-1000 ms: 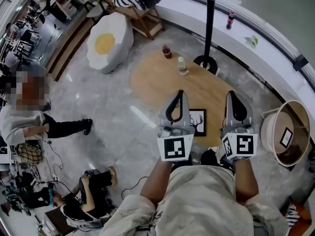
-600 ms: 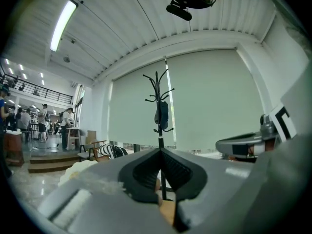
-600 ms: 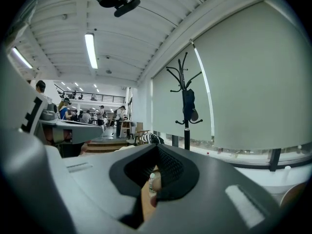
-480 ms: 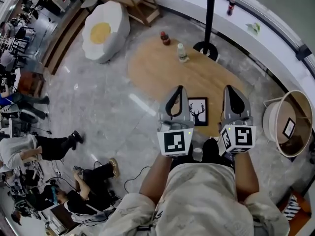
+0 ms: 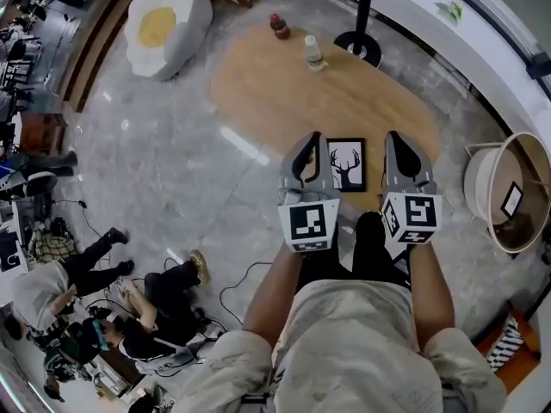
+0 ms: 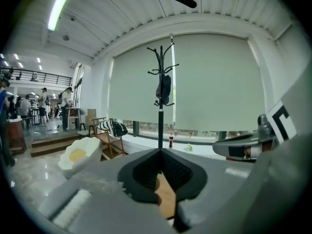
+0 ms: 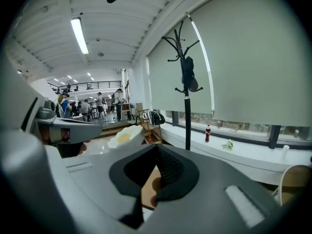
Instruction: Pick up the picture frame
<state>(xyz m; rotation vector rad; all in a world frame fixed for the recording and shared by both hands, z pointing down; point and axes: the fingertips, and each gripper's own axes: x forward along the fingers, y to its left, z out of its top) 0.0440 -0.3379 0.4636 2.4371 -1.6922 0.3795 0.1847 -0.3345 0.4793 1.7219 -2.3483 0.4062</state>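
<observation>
Between each pair of jaws nothing is held: the left gripper [image 5: 314, 138] and the right gripper [image 5: 393, 136] are both clenched shut, side by side. Seen from above, the picture frame [image 5: 346, 164] lies flat between them on an oval wooden table [image 5: 275, 84]. Two bottles [image 5: 314, 52] stand at its far end.

A black picture frame [image 5: 346, 164] holding a white print of an antlered stag's head lies flat near the six o'clock edge of a wooden table [image 5: 284, 84].
</observation>
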